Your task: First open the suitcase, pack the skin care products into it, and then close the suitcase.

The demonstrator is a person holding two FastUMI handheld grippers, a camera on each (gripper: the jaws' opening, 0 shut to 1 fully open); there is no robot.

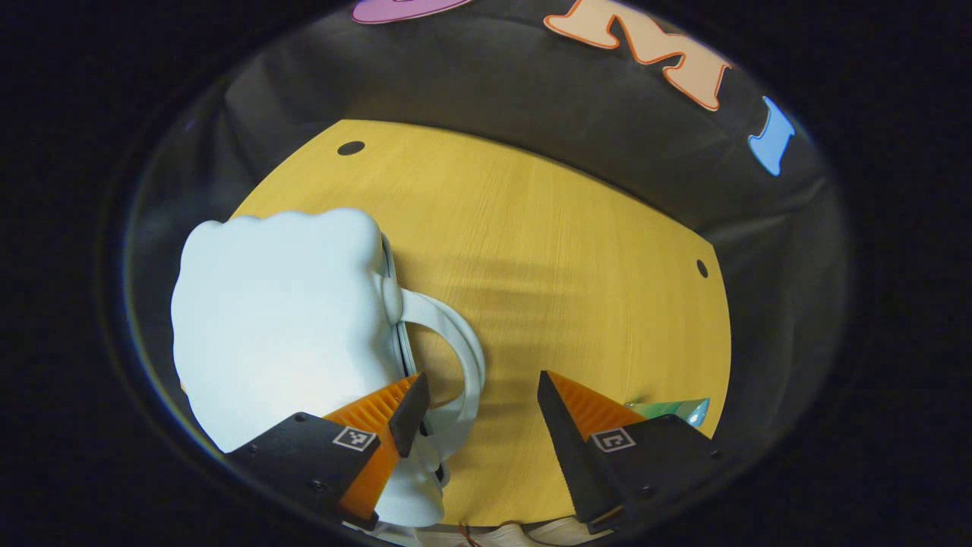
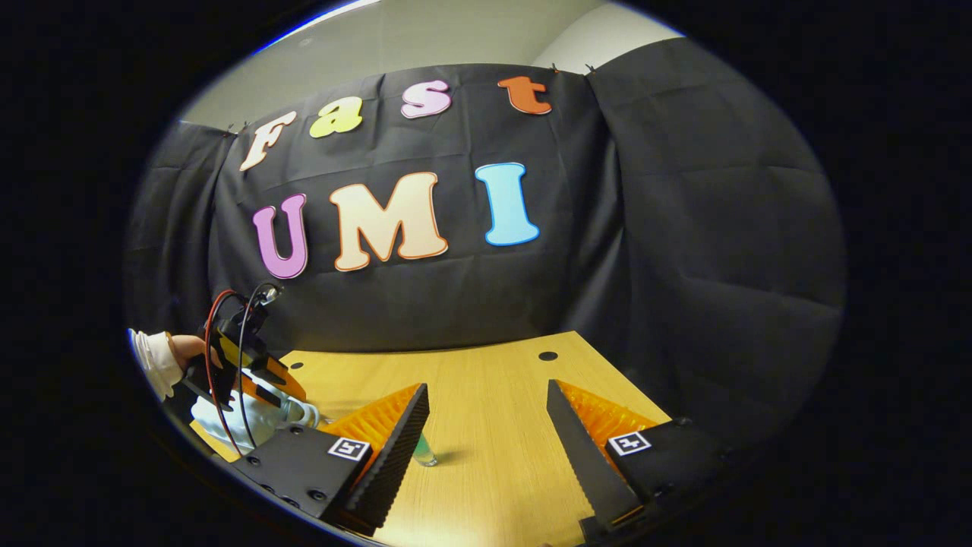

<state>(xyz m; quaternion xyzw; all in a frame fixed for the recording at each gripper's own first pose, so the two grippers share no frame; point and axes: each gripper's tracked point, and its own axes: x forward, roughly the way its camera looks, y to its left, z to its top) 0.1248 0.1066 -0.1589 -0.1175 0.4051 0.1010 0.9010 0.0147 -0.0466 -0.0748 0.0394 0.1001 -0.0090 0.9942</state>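
A small pale blue suitcase lies on the yellow table, lid down, in the left gripper view. Its looped handle points toward the table's middle. My left gripper hangs open just above that handle, which runs close beside one fingertip. A green skin care item peeks out behind the other finger. In the right gripper view my right gripper is open above the table with nothing between its fingers. A small green bottle stands behind one finger. The left gripper sits over the suitcase at far left.
Black cloth walls close the booth behind and to the sides of the table. Two round holes mark the tabletop near its far edge. A person's hand and white sleeve hold the left gripper, with red and black cables on it.
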